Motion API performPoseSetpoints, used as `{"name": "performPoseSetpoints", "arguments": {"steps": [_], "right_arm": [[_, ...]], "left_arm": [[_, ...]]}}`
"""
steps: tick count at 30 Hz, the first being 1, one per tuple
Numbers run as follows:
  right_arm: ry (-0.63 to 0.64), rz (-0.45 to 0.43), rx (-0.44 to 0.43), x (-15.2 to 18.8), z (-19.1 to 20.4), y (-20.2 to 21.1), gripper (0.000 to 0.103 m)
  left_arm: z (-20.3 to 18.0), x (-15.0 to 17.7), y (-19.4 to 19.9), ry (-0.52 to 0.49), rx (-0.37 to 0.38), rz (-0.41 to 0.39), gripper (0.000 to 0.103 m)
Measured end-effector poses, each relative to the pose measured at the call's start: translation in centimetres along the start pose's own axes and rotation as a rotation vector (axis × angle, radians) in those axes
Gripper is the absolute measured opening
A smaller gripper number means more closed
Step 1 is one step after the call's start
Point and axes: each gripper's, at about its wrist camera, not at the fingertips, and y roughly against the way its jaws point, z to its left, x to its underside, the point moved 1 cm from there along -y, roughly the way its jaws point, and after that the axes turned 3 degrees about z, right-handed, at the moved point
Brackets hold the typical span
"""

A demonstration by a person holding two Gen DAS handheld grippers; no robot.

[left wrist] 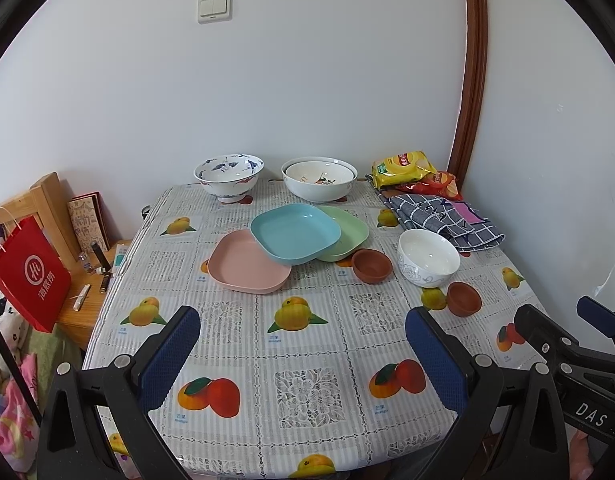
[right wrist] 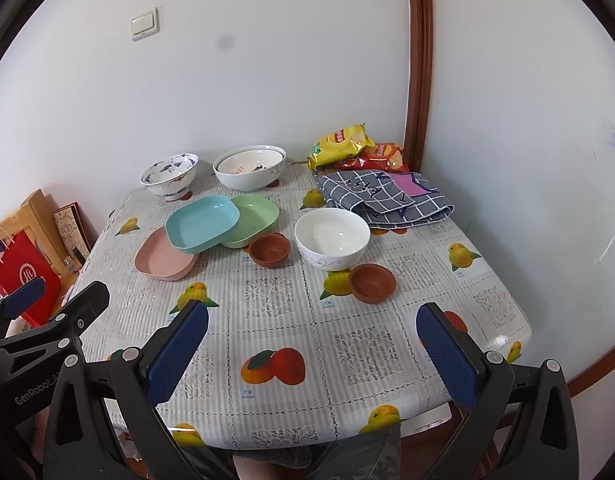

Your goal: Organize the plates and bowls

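— Where are the plates?

— Mid-tabletop: the blue plate [left wrist: 295, 238] lies tilted over the pink plate [left wrist: 247, 266] and green plate [left wrist: 345, 236].

— And the bowls?

— Two big ones, the patterned bowl [left wrist: 228, 176] and a nested pair [left wrist: 319, 178], at the far edge. The white bowl [right wrist: 332, 238] sits toward the right edge between two brown cups [right wrist: 269, 250] [right wrist: 372, 282]; whether they touch it, I can't tell.

— The tongs?

— Left gripper [left wrist: 303, 356] and right gripper [right wrist: 313, 354] both spread wide over the near edge, holding nothing

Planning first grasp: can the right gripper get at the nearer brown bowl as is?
Probably yes. The right gripper is open, and only bare tablecloth lies between it and the nearer brown bowl; the white bowl sits just behind it.
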Motion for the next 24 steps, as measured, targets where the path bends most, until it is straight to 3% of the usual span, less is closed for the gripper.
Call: {"name": "performPoseSetpoints", "arguments": {"steps": [24], "right_arm": [[-0.003, -0.002, 0.004, 0.04, -0.10, 0.22, 0.103]], "left_arm": [[-0.01, -0.01, 0.08, 0.000, 0.000, 0.000, 0.103]]}}
